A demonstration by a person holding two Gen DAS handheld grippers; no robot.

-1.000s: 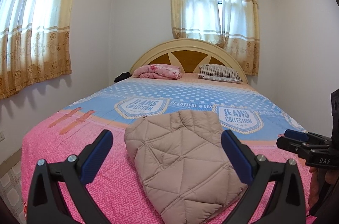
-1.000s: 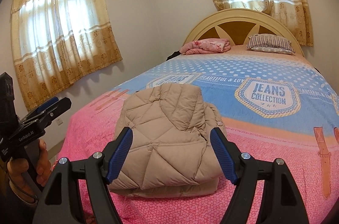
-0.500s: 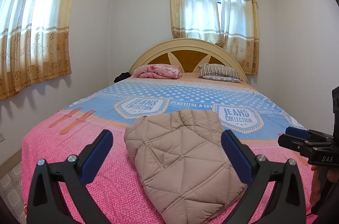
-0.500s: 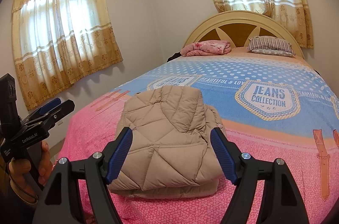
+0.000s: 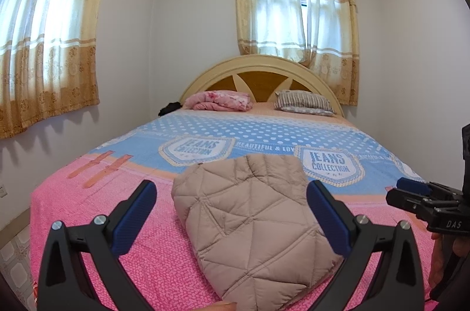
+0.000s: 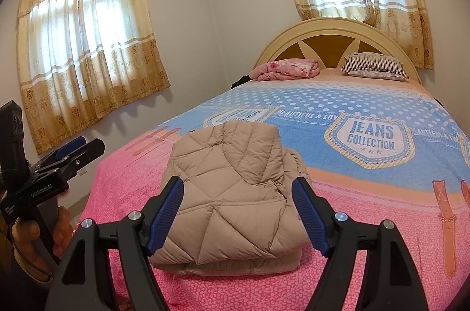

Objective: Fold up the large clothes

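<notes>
Nothing moved since the earlier frame: both my jaws stay wide open, empty, left gripper (image 5: 230, 218) and right gripper (image 6: 237, 215) hovering short of the beige quilted jacket (image 6: 232, 193). Jacket lies folded on the bed (image 6: 367, 211); folding looks finished.

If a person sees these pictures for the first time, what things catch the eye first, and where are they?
First comes the folded beige quilted jacket, lying on the pink near end of the bed cover. Both the left gripper and the right gripper are open, framing the jacket without touching it. Farther back, a pink blanket and a striped pillow lie by the arched headboard.
</notes>
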